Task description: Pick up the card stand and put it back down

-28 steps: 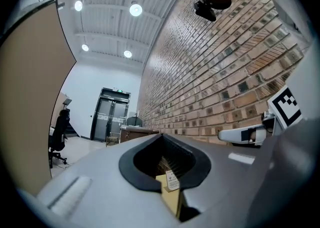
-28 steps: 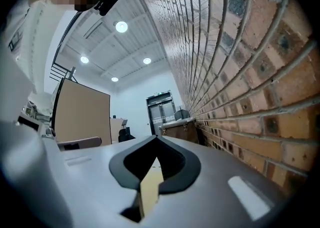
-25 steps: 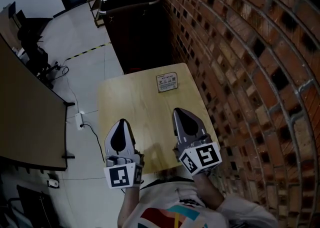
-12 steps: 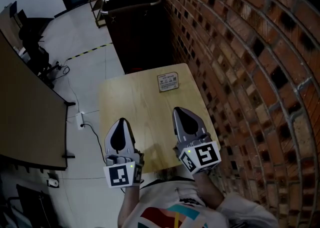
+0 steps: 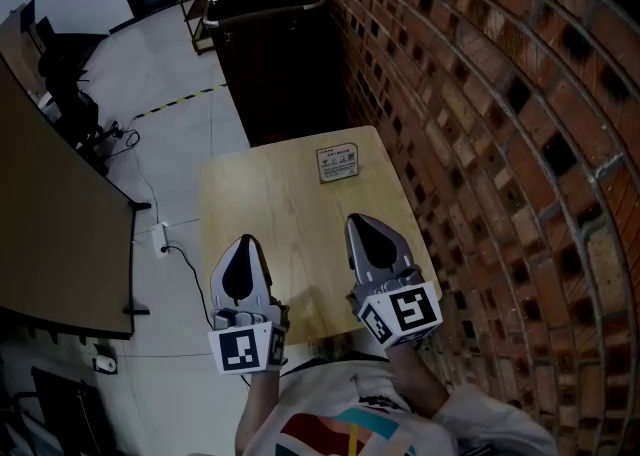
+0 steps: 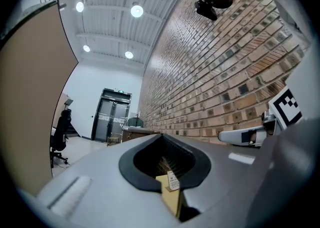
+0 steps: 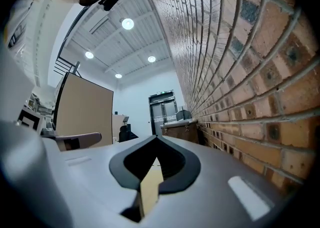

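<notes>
The card stand (image 5: 336,164), a small white printed card, stands near the far edge of the light wooden table (image 5: 280,214), towards the right. Both grippers hover over the near edge, well short of it. My left gripper (image 5: 243,244) has its jaws together with nothing held, and through their opening the left gripper view shows the card stand (image 6: 173,181) ahead. My right gripper (image 5: 362,221) is shut and empty too. In the right gripper view its jaw tips (image 7: 156,137) meet, with the tabletop (image 7: 150,192) showing through the opening.
A brick wall (image 5: 480,94) runs close along the table's right side. A dark cabinet (image 5: 270,54) stands just beyond the table. A brown partition (image 5: 50,224) is at the left, with an office chair (image 5: 60,74) behind it and a cable (image 5: 165,239) on the floor.
</notes>
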Demonstrator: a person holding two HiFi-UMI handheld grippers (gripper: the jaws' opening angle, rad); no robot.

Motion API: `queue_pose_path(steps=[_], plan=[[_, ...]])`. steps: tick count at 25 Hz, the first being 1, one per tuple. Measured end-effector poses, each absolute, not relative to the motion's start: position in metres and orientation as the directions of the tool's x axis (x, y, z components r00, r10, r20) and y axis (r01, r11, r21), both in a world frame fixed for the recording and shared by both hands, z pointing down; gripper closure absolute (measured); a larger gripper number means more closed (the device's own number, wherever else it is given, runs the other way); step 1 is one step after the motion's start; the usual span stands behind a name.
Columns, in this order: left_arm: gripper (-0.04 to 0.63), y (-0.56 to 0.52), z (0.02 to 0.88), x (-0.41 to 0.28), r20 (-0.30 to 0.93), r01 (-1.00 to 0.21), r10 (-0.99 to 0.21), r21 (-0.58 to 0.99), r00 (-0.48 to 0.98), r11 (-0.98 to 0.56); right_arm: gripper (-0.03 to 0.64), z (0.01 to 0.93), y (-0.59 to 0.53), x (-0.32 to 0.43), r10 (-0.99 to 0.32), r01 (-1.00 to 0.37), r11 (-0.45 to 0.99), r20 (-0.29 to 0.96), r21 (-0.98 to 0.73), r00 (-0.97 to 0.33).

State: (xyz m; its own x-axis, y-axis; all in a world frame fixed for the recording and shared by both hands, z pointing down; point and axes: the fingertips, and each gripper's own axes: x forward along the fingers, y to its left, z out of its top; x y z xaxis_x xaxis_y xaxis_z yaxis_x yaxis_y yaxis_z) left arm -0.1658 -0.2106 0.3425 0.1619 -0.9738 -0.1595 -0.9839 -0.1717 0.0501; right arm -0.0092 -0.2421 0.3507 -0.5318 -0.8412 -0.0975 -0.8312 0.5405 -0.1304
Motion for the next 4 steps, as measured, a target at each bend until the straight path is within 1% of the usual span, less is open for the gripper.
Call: queue_pose_path(steps=[4], plan=[[0.591, -0.2091, 0.343, -0.1689, -0.159, -0.985, -0.975, 0.053, 0.153, -0.163, 0.617, 0.3512, -0.2399, -0.013, -0.836, -0.826, 0.549, -0.097, -0.127, -0.541]])
